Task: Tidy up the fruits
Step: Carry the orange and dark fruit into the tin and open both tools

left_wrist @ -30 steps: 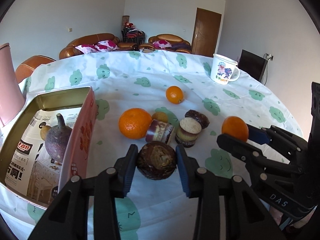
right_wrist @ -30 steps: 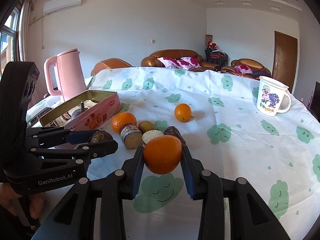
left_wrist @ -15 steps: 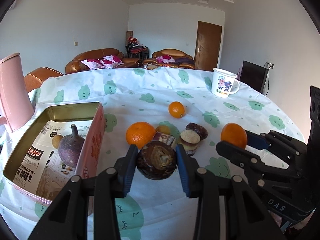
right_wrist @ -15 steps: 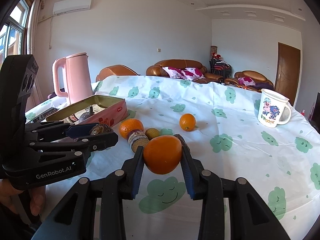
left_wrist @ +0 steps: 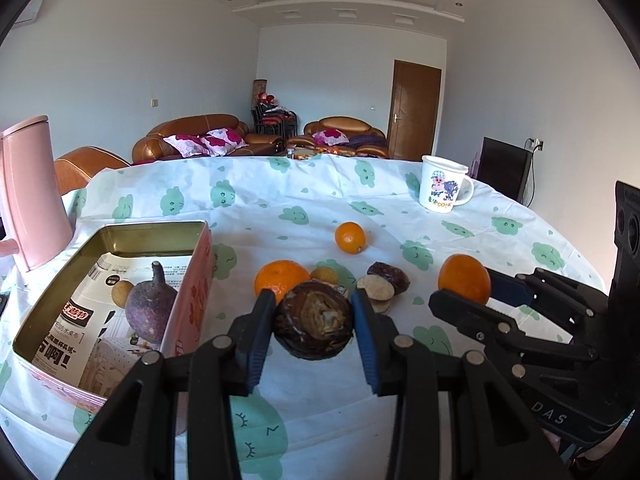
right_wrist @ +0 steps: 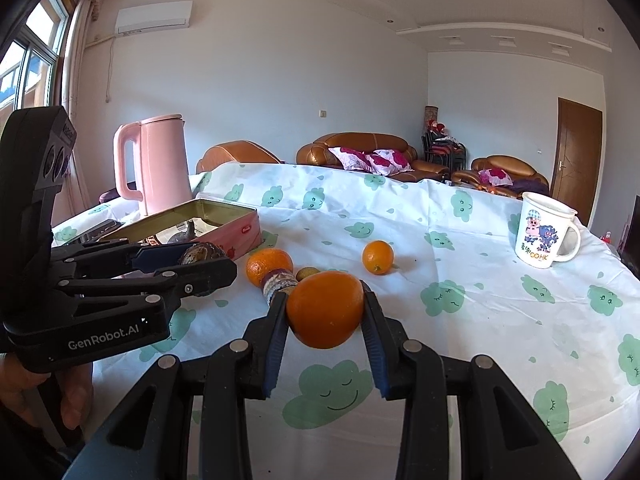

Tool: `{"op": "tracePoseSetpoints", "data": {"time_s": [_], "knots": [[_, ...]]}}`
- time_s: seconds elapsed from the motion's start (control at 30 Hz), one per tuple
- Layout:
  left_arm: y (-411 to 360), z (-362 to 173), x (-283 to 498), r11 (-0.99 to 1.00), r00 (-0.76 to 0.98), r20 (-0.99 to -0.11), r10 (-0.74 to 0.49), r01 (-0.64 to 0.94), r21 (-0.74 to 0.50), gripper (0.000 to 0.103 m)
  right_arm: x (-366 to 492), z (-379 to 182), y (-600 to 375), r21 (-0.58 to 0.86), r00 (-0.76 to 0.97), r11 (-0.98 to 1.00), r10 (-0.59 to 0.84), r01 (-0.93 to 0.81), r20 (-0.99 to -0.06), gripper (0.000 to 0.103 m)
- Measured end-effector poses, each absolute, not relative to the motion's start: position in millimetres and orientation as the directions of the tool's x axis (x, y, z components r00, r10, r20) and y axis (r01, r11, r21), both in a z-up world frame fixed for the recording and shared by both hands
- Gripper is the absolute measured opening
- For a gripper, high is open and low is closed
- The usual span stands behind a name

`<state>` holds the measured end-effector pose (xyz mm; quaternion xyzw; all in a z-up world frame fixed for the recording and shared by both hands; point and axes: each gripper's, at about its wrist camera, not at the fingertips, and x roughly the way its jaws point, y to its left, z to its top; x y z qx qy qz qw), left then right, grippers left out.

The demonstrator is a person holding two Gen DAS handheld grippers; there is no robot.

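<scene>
Currently the left gripper (left_wrist: pixel 313 322), centre-bottom of its frame and tilting slightly downward, is clamping a dark brown fruit (left_wrist: pixel 313 323) above the tablecloth (left_wrist: pixel 280 200). Right gripper (right_wrist: pixel 325 310), likewise angled down, is pinching an orange (right_wrist: pixel 325 309); tin box (left_wrist: pixel 102 236) lies at left.
</scene>
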<state>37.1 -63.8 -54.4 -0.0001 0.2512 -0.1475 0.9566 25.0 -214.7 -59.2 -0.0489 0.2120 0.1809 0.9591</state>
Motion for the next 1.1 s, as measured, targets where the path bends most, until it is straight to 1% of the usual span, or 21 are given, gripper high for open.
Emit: {"op": "tracePoseSetpoints", "data": {"time_s": [0.13,0.3,0.53,0.7,0.83,1.1], "knots": [[-63,-52,33,0.959,0.845,-0.460,-0.273,0.274,-0.067,0.040,23,-57,-216,-0.012,0.850,0.930,0.332,-0.369,-0.410,0.038],[-54,-44,33,0.963,0.847,-0.460,-0.266,0.256,-0.085,0.040,37,-51,-219,0.051,0.823,0.930,0.348,-0.365,-0.448,0.038],[-31,-25,32,0.982,0.883,-0.431,-0.187,0.185,-0.047,0.040,41,-21,-197,0.013,0.818,0.908,0.383,-0.419,-0.429,0.038],[-8,-19,38,0.990,0.887,-0.441,-0.138,0.132,-0.045,0.040,50,2,-175,0.024,0.793,0.878,0.443,-0.478,-0.418,0.038],[14,-15,45,0.995,0.889,-0.447,-0.095,0.088,-0.038,0.040,57,17,-151,0.006,0.776,0.853,0.478,-0.522,-0.411,0.038],[64,-19,69,1.000,0.870,-0.493,0.008,-0.019,-0.018,0.040,84,15,-99,-0.001,0.727,0.812,0.522,-0.583,-0.447,0.038]]}}
